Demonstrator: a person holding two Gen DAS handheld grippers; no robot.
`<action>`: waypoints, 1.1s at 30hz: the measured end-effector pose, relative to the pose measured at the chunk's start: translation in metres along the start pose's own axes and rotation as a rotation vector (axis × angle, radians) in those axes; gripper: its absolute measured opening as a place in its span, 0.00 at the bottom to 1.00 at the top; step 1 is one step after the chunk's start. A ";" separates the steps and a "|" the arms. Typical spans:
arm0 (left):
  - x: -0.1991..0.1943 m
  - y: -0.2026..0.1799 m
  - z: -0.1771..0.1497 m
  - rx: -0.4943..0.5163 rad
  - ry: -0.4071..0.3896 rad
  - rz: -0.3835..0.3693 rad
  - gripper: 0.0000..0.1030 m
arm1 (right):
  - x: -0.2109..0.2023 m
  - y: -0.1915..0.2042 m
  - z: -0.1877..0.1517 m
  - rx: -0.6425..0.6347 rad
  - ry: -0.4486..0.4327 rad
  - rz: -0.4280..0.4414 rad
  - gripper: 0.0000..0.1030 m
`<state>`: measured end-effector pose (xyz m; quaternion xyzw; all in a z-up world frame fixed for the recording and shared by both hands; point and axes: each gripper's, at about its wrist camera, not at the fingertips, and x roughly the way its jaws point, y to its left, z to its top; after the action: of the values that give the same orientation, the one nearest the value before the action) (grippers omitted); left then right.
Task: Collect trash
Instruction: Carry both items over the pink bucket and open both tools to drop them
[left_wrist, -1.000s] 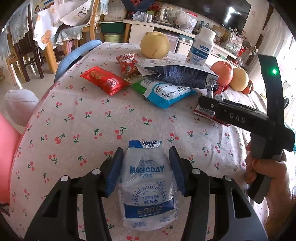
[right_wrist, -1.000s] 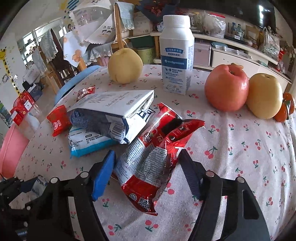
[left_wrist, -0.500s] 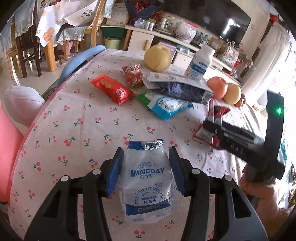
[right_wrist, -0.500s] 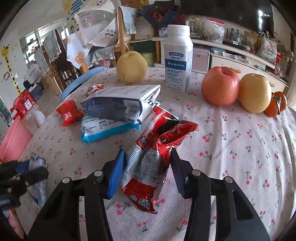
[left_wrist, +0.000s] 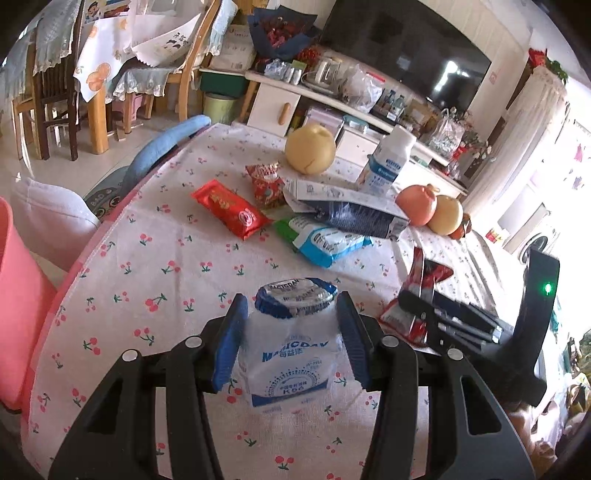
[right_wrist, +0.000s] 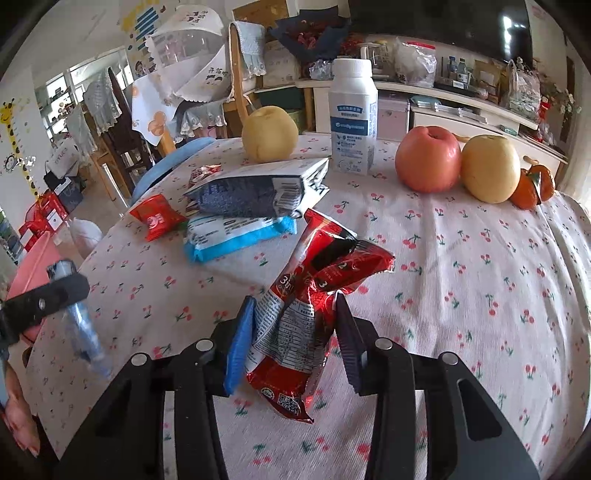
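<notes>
My left gripper (left_wrist: 291, 339) is shut on a white and blue MAGICDAY pouch (left_wrist: 291, 354) and holds it above the cherry-print tablecloth (left_wrist: 166, 266). My right gripper (right_wrist: 293, 336) is shut on a crumpled red snack wrapper (right_wrist: 295, 332), lifted off the cloth; it also shows in the left wrist view (left_wrist: 421, 291). More wrappers lie further back: a red packet (left_wrist: 229, 212), a small red bag (left_wrist: 267, 182), a blue and white packet (left_wrist: 325, 240) and a dark grey bag (left_wrist: 351, 210).
A yellow pear (left_wrist: 310, 153), a white bottle (left_wrist: 386, 162), a red apple (left_wrist: 417, 205), a yellow fruit (left_wrist: 445, 219) and small oranges (right_wrist: 532, 186) stand at the far side. A pink bin (left_wrist: 14, 314) stands left of the table. A blue chair back (left_wrist: 166, 147) is beyond the edge.
Both grippers have closed on their items and risen. The pouch and the red wrapper have come off the tablecloth, and both views have pulled back from the table.
</notes>
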<state>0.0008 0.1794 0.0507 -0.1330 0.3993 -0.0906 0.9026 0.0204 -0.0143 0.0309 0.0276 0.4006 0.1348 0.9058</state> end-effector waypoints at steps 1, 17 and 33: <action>-0.002 0.001 0.001 -0.003 -0.004 -0.003 0.50 | -0.002 0.002 -0.002 0.001 -0.002 0.003 0.42; -0.039 0.029 0.010 -0.054 -0.092 -0.045 0.49 | -0.046 0.054 -0.021 -0.016 -0.038 0.055 0.42; -0.106 0.105 0.024 -0.193 -0.244 -0.004 0.49 | -0.065 0.156 0.008 -0.132 -0.082 0.196 0.42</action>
<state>-0.0460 0.3116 0.1068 -0.2299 0.2930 -0.0369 0.9273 -0.0500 0.1195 0.1073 0.0125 0.3487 0.2473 0.9039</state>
